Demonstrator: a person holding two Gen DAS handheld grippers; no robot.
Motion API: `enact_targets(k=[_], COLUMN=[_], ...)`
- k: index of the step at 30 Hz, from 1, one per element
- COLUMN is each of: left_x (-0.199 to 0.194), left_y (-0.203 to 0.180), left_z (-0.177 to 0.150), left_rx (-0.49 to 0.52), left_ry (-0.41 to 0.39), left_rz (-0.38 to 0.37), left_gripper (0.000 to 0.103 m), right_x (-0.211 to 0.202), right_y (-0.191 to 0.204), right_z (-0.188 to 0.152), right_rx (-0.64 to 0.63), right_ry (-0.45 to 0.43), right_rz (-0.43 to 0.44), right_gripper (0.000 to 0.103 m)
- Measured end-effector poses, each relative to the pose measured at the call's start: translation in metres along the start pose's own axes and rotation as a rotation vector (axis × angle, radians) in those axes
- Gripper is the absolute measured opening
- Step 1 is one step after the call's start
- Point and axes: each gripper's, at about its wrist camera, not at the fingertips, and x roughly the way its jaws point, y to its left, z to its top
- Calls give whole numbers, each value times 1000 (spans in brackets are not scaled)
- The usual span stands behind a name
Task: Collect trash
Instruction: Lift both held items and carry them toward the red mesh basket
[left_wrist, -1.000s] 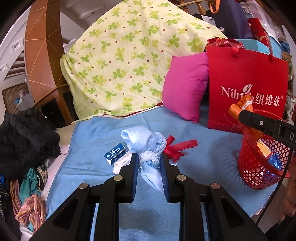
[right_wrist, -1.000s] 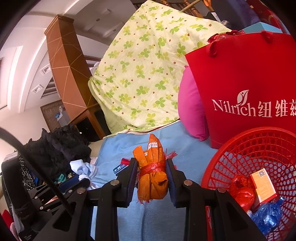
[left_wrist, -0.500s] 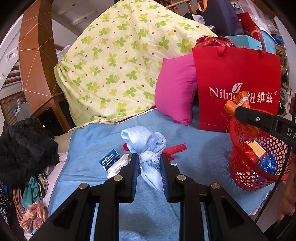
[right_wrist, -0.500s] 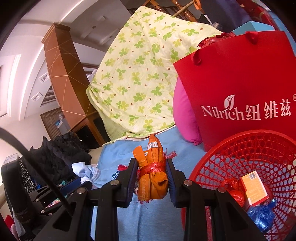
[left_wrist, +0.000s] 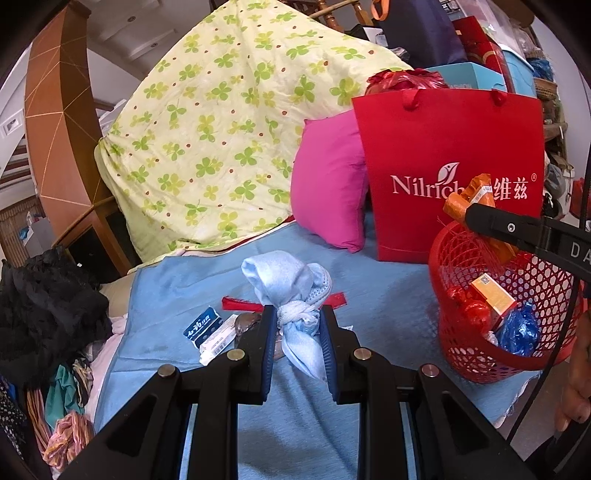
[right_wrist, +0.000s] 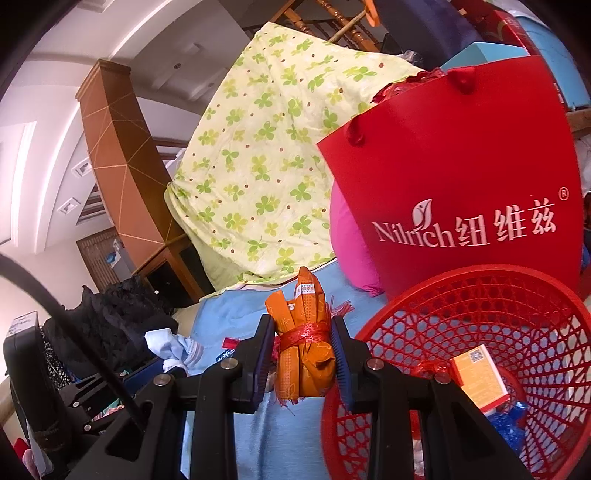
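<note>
My left gripper (left_wrist: 297, 325) is shut on a knotted light blue cloth bundle (left_wrist: 291, 291), held above the blue bed cover (left_wrist: 376, 299). My right gripper (right_wrist: 303, 354) is shut on an orange wrapper bundle (right_wrist: 304, 343) tied with red string, held just left of the red mesh basket's rim (right_wrist: 424, 291). The basket (left_wrist: 458, 258) holds a small orange box (right_wrist: 478, 374), a red wrapper and a blue wrapper (left_wrist: 517, 328). In the left wrist view the right gripper and orange bundle (left_wrist: 467, 195) hover over the basket.
A blue-and-white small box (left_wrist: 202, 326), a white packet (left_wrist: 218, 341) and a red ribbon (left_wrist: 240, 304) lie on the cover. A red paper bag (left_wrist: 450, 162), pink pillow (left_wrist: 328, 181) and clover quilt (left_wrist: 229, 147) stand behind. Dark clothes (left_wrist: 44, 306) are piled left.
Both grippers rose and drifted right with their bundles. The right gripper came closer over the basket's rim. The red ribbon now lies behind the blue bundle.
</note>
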Motion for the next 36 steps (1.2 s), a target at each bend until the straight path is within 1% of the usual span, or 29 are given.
enact_targets(k=[7, 11, 25, 32, 36], left_x=[-5, -8, -17, -23, -22], left_y=[-16, -25, -55, -64, -70], left_z=[6, 11, 24, 31, 34], left_rx=[20, 25, 69, 53, 20], left_ry=[-13, -23, -52, -73, -68], left_rz=[-17, -41, -72, -146, -245], left_gripper=[25, 25, 25, 25, 25], right_x=[-10, -15, -34, -44, -46], right_y=[-16, -23, -53, -72, -84], right_z=[4, 6, 11, 14, 15], right_rx=[24, 33, 72, 110, 148], right_ry=[-20, -28, -54, -69, -66], right_rz=[-15, -25, -61, -82, -93], right_gripper=[33, 33, 33, 33, 33])
